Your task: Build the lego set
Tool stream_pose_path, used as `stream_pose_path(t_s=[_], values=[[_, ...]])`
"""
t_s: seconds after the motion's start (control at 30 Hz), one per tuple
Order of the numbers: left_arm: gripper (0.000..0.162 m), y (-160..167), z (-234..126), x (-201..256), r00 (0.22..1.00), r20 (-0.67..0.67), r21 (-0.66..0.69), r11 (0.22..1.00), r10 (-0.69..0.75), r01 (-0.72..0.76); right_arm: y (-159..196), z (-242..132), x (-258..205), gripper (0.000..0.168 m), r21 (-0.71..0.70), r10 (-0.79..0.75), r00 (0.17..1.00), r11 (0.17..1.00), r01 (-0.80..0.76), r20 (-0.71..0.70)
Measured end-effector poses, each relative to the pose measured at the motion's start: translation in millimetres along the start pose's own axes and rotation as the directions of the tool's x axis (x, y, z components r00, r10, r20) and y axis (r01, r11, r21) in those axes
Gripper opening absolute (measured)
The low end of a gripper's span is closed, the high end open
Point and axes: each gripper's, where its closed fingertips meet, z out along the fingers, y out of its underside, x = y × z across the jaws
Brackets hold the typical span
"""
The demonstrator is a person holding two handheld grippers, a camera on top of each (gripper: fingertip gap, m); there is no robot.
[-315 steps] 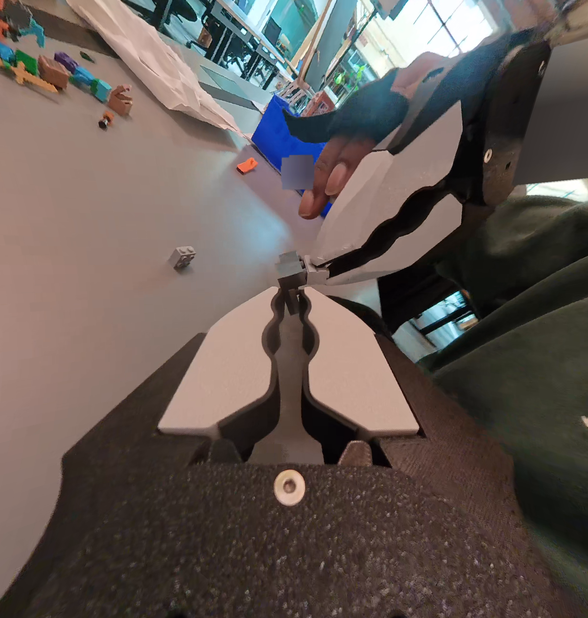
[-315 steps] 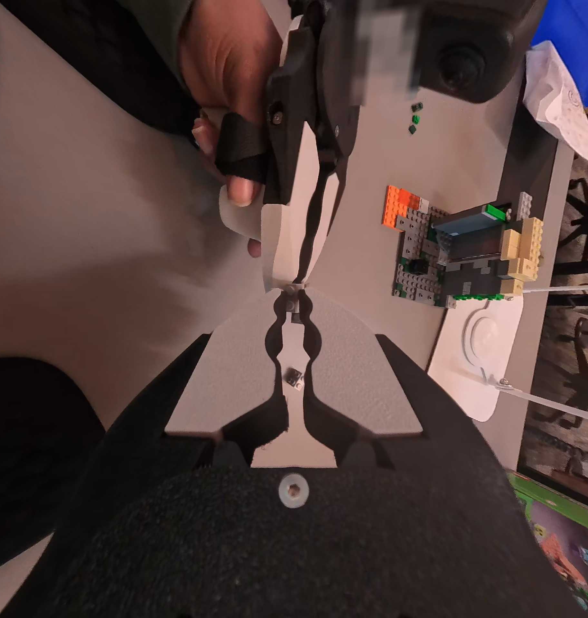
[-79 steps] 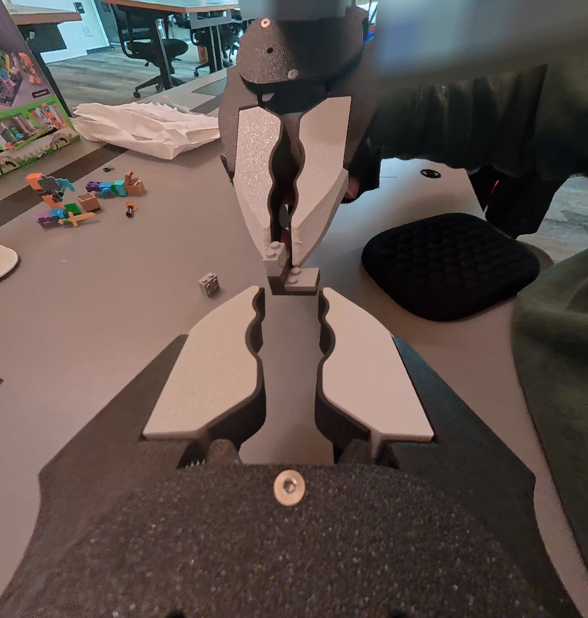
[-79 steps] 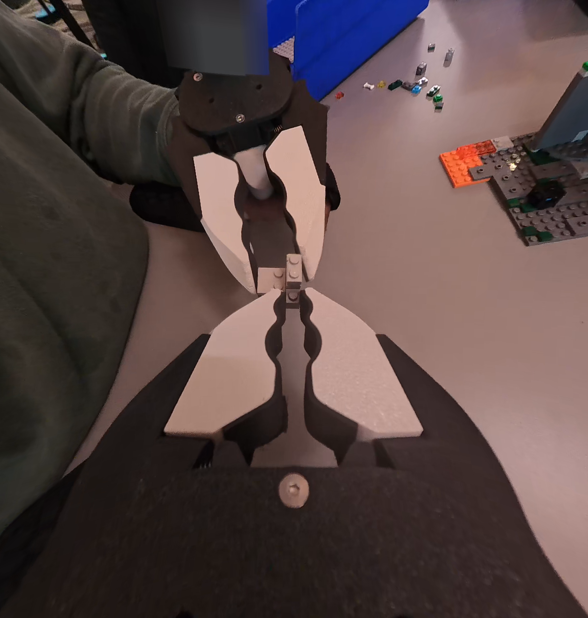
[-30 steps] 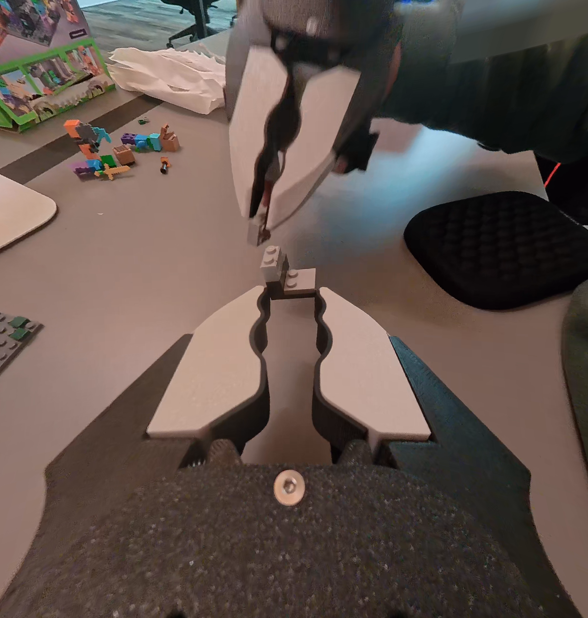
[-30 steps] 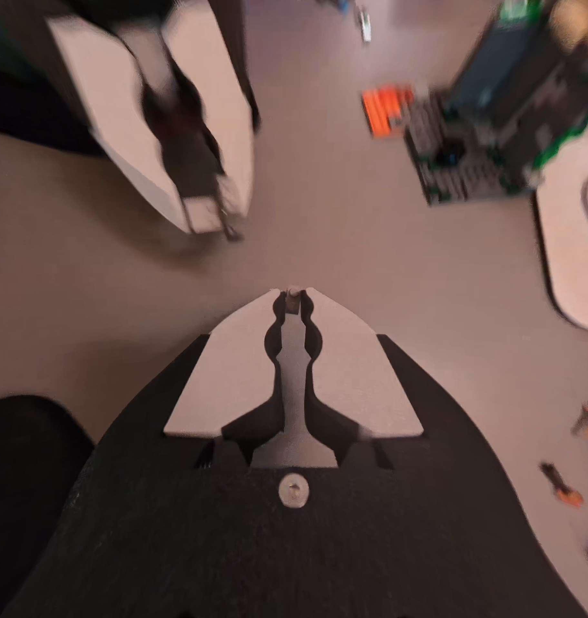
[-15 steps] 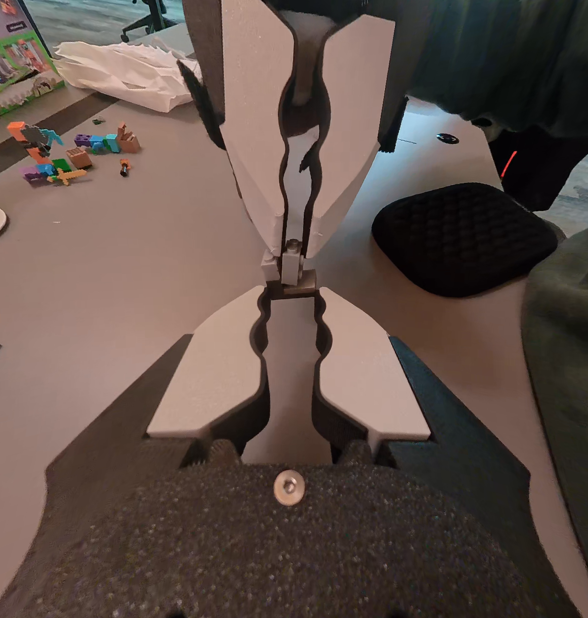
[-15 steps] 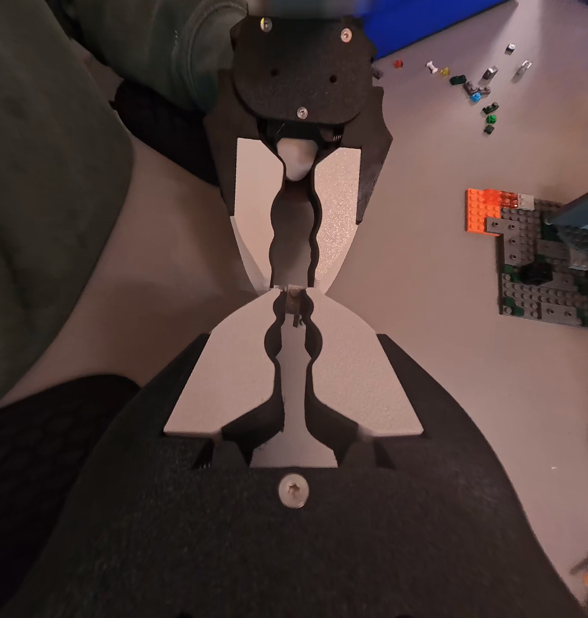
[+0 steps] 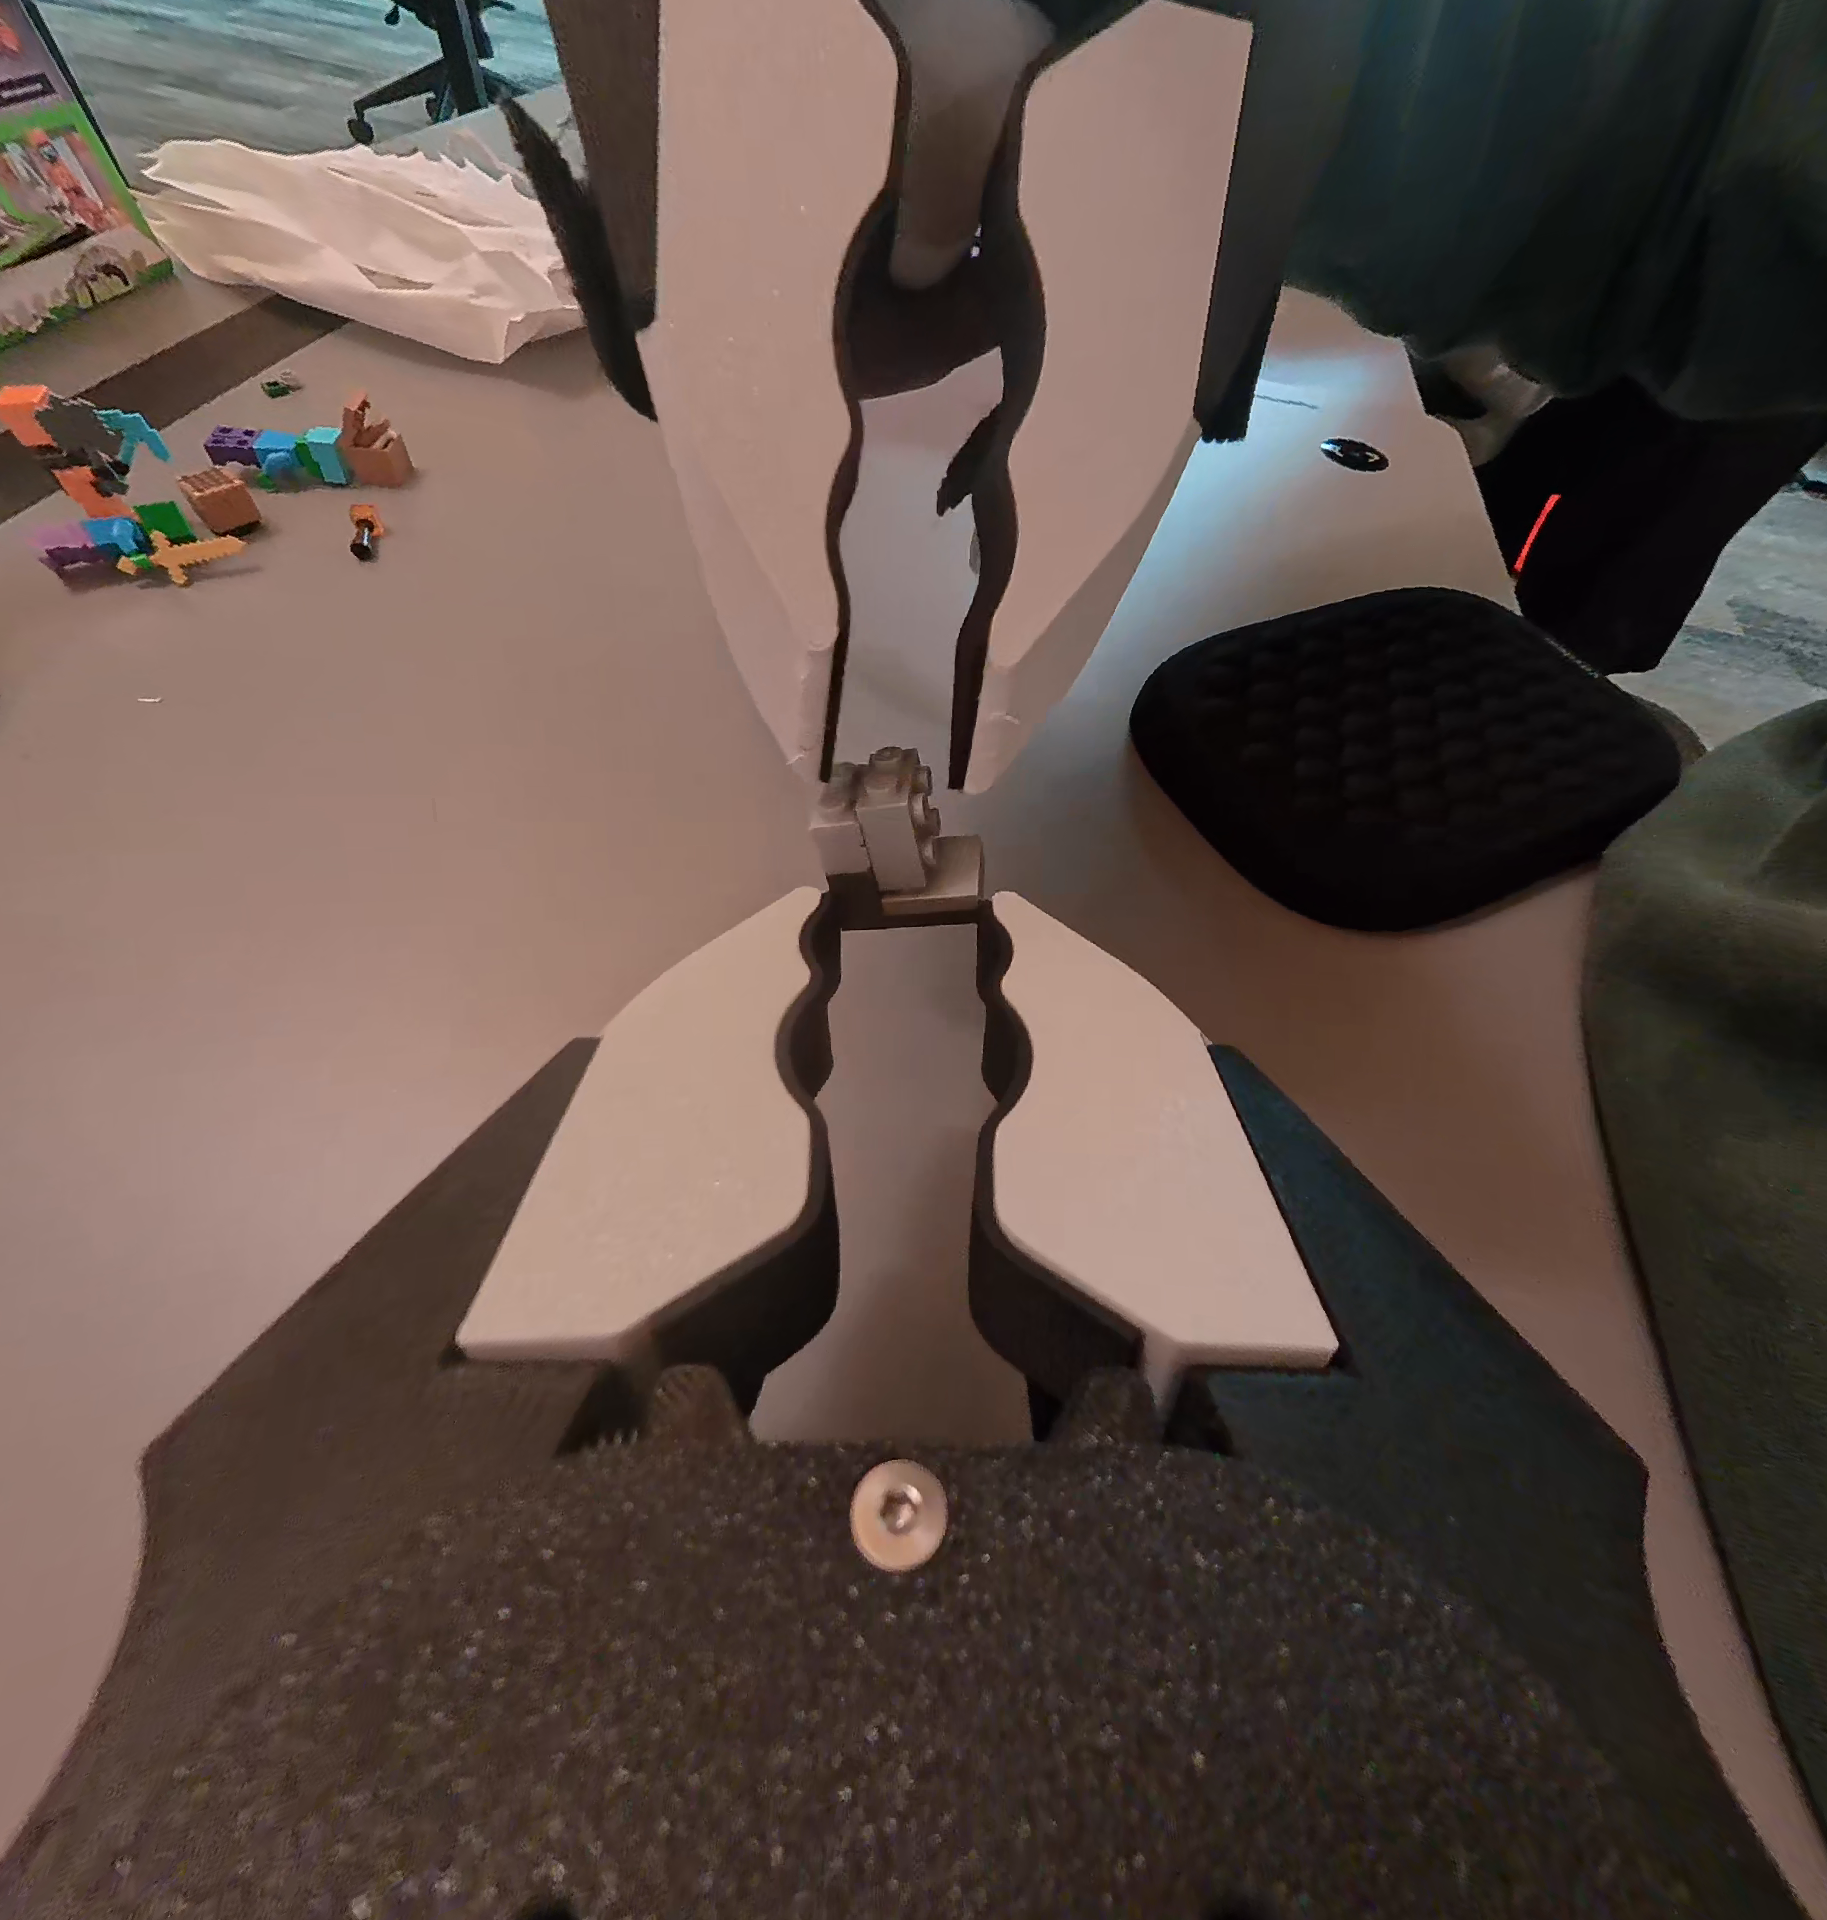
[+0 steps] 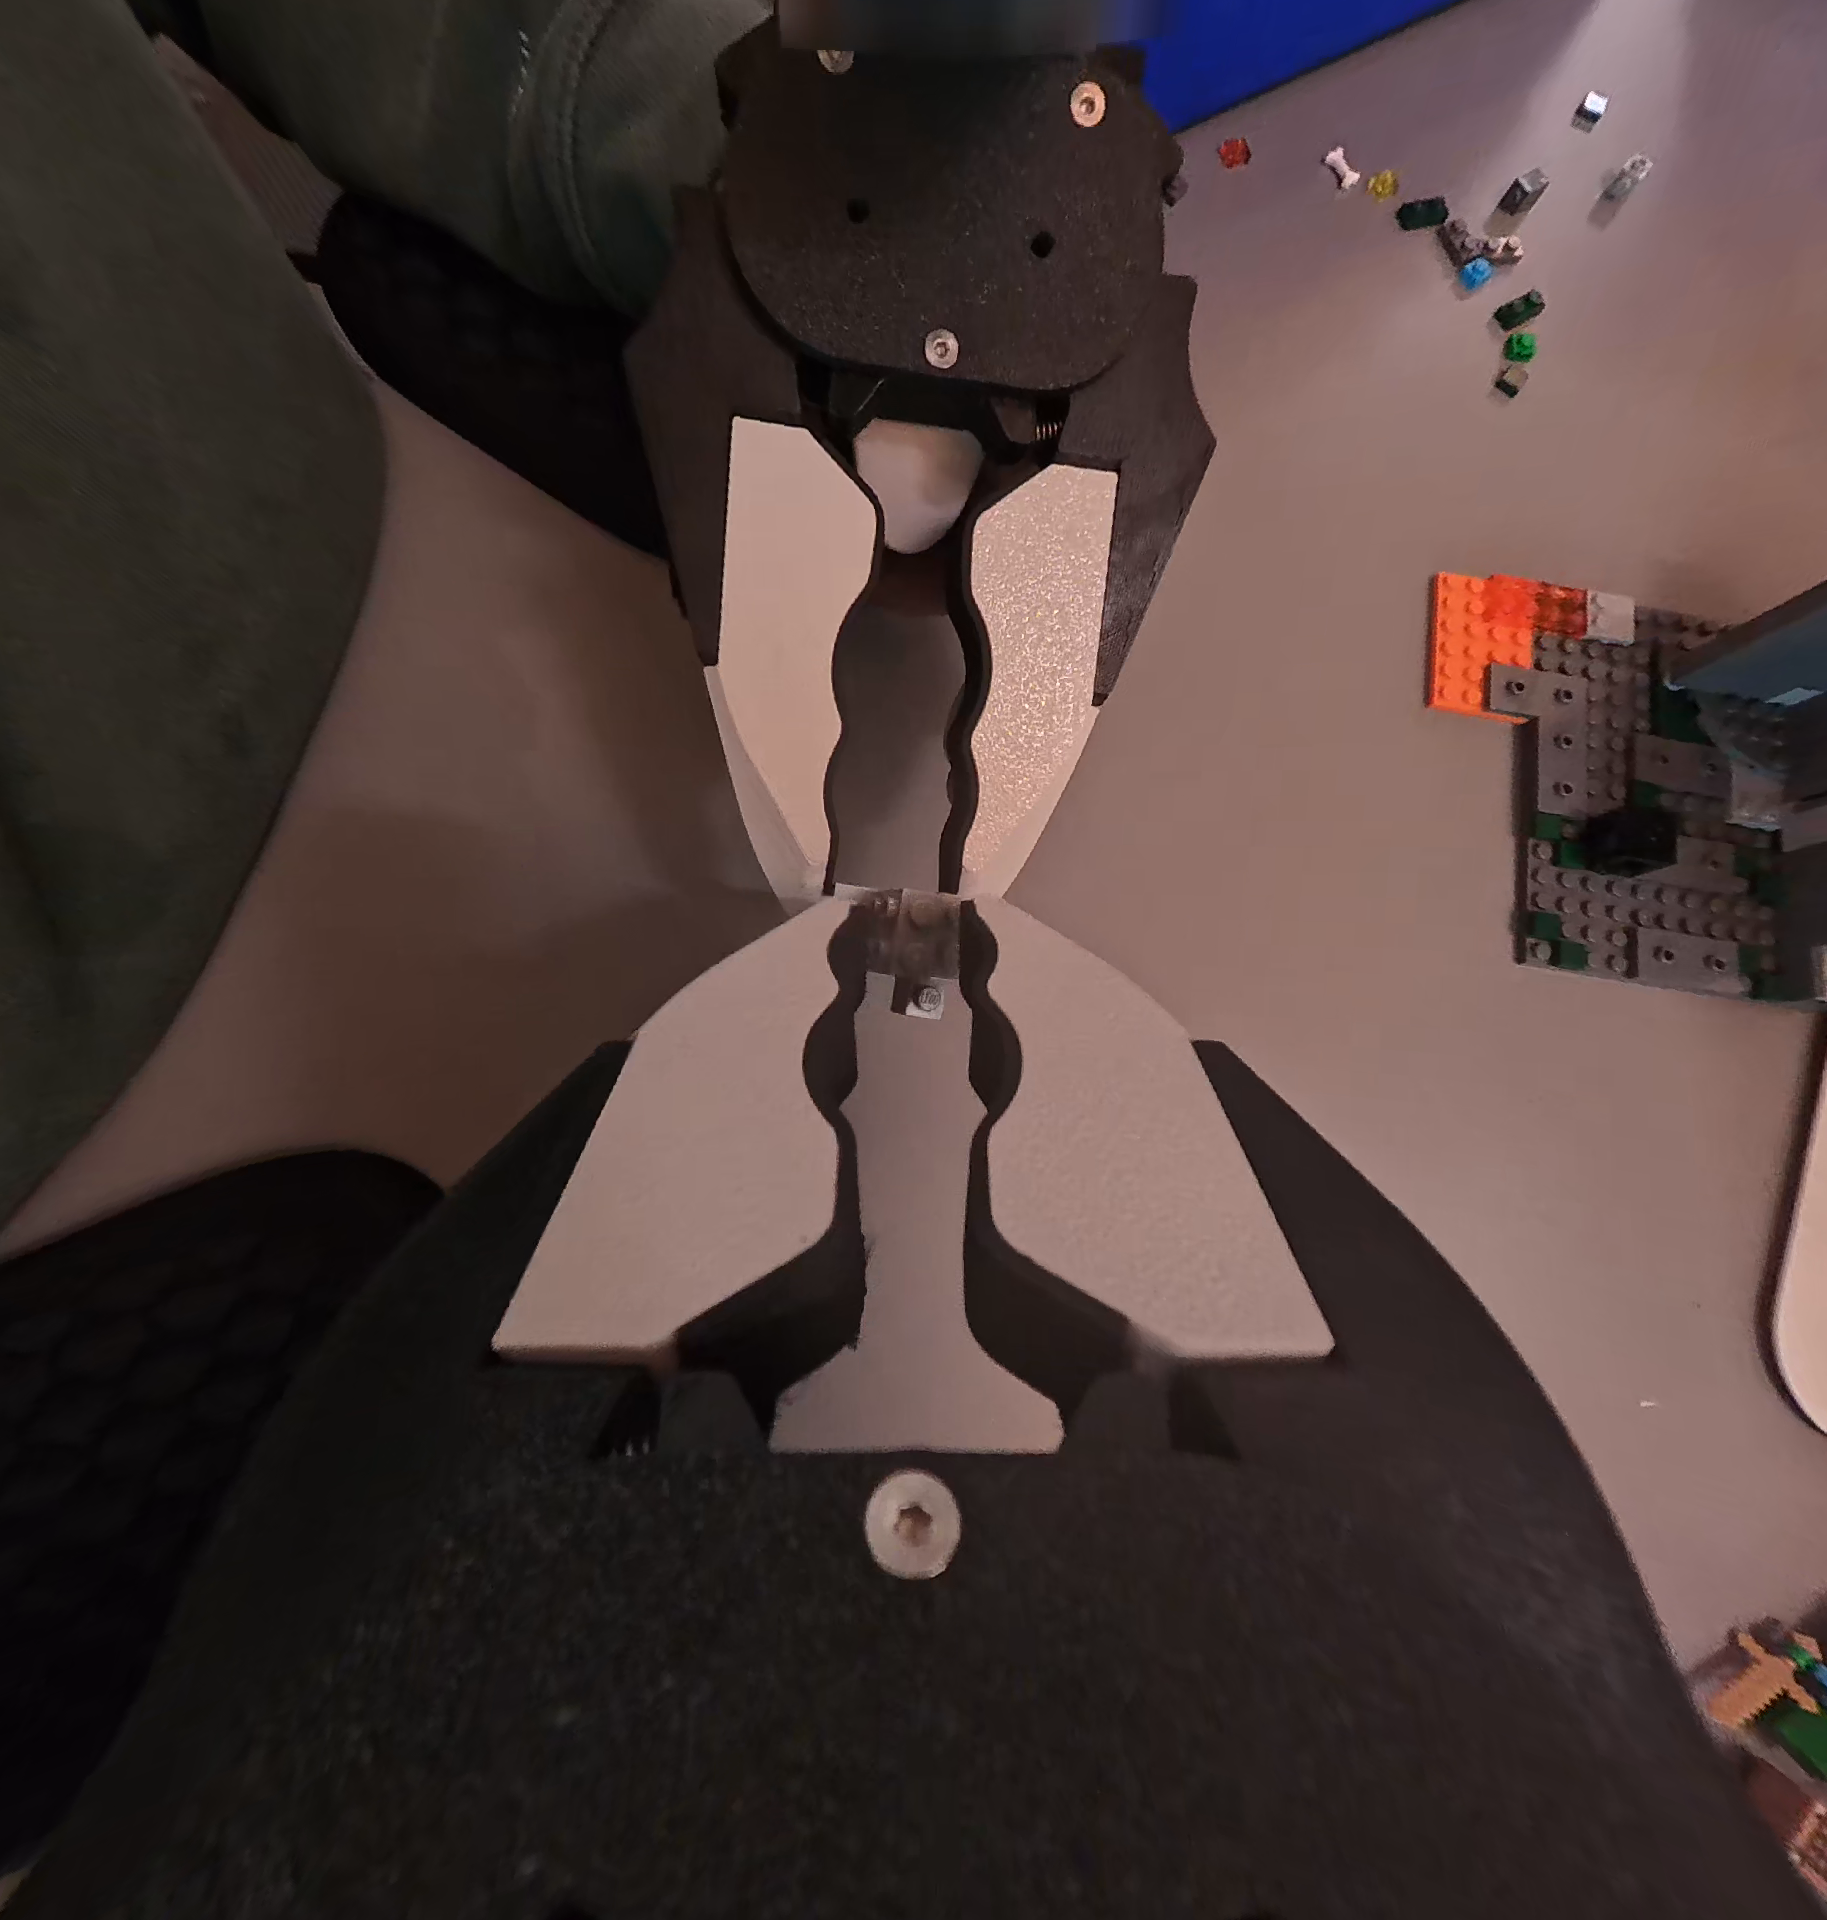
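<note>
My left gripper (image 9: 904, 906) is shut on a small grey lego assembly (image 9: 893, 831), a dark plate with light grey studded bricks on it, held above the table. My right gripper (image 9: 893, 774) comes in from the far side, tip to tip with the left. Its fingers stand slightly apart on either side of the top grey brick, with a thin gap on each side. In the right wrist view the same assembly (image 10: 914, 971) sits between my right gripper's (image 10: 907, 920) parted tips, and the left gripper (image 10: 893, 883) points toward me.
A black cushioned pad (image 9: 1408, 748) lies at the right. Loose coloured pieces (image 9: 161, 488), a white paper bag (image 9: 369, 239) and the set's box (image 9: 26, 208) are at the far left. A partial build on a grey baseplate (image 10: 1657, 831) and small loose pieces (image 10: 1480, 249) lie to one side. A green sleeve (image 10: 109, 520) is close by.
My right gripper brought a small grey brick down onto the assembly in my left gripper, then its fingers parted. The brick stays on the assembly.
</note>
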Motion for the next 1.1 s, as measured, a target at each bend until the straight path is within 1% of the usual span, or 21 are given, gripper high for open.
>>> stream_pose_path(t_s=[0.13,0.23,0.3,0.37,0.43,0.5,0.57,0.7,0.8,0.93,1.1], values=[[0.025,-2,-1,3,1.0,-0.008,0.008,1.0,0.017,-0.017,-2,-5,1,0.021,0.022,0.049,0.998,0.999,-0.05,0.029],[0.025,-4,-1,8,0.998,-0.021,0.016,0.998,0.066,-0.066,1,-8,-2,0.028,0.025,0.145,0.981,0.988,-0.149,0.126],[0.025,-4,0,14,0.993,-0.035,0.011,0.994,0.109,-0.108,6,-8,-6,0.032,0.022,0.229,0.95,0.971,-0.239,0.214],[0.025,-3,2,20,0.988,-0.043,-0.004,0.989,0.15,-0.15,11,-5,-15,0.038,-0.012,0.328,0.882,0.939,-0.344,0.339],[0.025,-3,3,27,0.983,-0.06,-0.006,0.985,0.173,-0.173,15,-2,-26,0.043,-0.064,0.418,0.787,0.896,-0.439,0.454],[0.025,-2,5,31,0.979,-0.073,-0.009,0.981,0.19,-0.191,15,-2,-35,0.047,-0.098,0.479,0.683,0.851,-0.516,0.552],[0.025,-2,5,34,0.975,-0.085,-0.005,0.979,0.203,-0.204,13,-1,-40,0.046,-0.125,0.518,0.59,0.807,-0.577,0.619],[0.025,-2,6,42,0.967,-0.113,0.001,0.973,0.229,-0.231,10,2,-51,0.047,-0.183,0.544,0.458,0.761,-0.622,0.704],[0.025,-2,7,47,0.96,-0.128,-0.004,0.968,0.249,-0.252,6,4,-57,0.045,-0.216,0.544,0.395,0.749,-0.626,0.74],[0.025,-1,6,50,0.955,-0.141,-0.004,0.965,0.259,-0.262,7,7,-66,0.039,-0.255,0.538,0.348,0.754,-0.605,0.768],[0.025,-6,3,54,0.949,-0.151,0.025,0.961,0.277,-0.276,4,4,-68,0.035,-0.197,0.489,0.346,0.761,-0.618,0.801]])
